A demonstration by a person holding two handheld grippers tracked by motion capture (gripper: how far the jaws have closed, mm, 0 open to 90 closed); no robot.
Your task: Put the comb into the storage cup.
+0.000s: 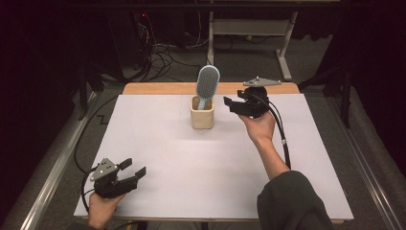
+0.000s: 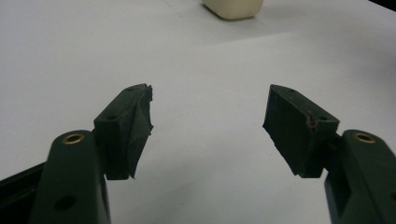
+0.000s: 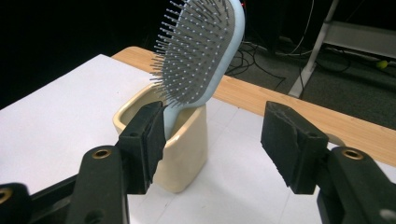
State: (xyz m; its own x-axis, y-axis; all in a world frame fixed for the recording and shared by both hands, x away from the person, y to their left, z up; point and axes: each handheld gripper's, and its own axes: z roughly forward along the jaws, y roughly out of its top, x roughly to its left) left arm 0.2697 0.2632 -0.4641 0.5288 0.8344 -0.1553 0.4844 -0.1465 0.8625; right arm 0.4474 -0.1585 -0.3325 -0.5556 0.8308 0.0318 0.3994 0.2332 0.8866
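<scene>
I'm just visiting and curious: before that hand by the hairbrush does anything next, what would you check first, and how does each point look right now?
1. Hairbrush stands in the cup, head up: ok.
2. Cup upright on the white table: ok.
3. Right gripper open, nothing between its fingers: ok.
4. Right gripper lined up on the brush: not ok, the brush sits off to one side of the gap.
5. Left gripper open, resting far from the cup: ok.
6. How firmly the brush sits in the cup: cannot tell.
</scene>
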